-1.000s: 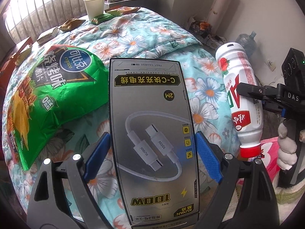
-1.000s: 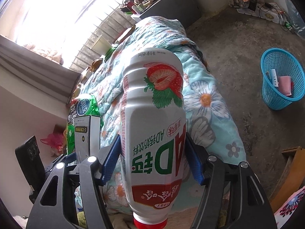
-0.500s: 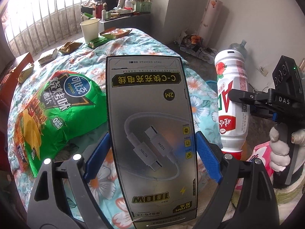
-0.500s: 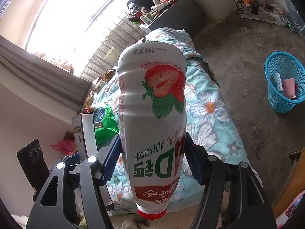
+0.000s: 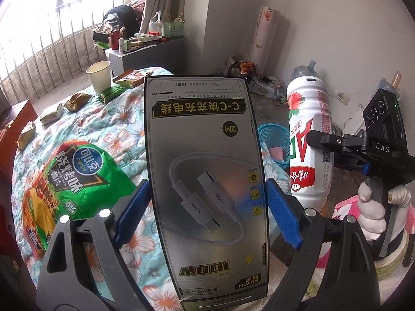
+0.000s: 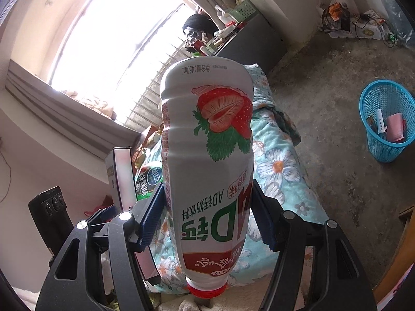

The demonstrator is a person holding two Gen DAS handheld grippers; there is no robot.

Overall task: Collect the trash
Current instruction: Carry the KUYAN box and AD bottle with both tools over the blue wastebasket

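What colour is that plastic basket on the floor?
The basket is bright blue, a mesh-sided plastic one. It shows best in the right wrist view.

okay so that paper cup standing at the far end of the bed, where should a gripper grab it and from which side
Grip the paper cup across its side wall at mid-height, coming in level from the near side. It stands upright with its open mouth up, and a green packet lies close at its base on the right, so stay above that. Squeeze lightly; the thin wall will probably buckle.

Floor open, bed cluttered
Bare floor (image 6: 337, 155) surrounds the basket (image 6: 384, 155); chip bag (image 5: 70, 181), cup (image 5: 99, 77) and wrappers (image 5: 75, 102) crowd the bed (image 5: 124, 129).
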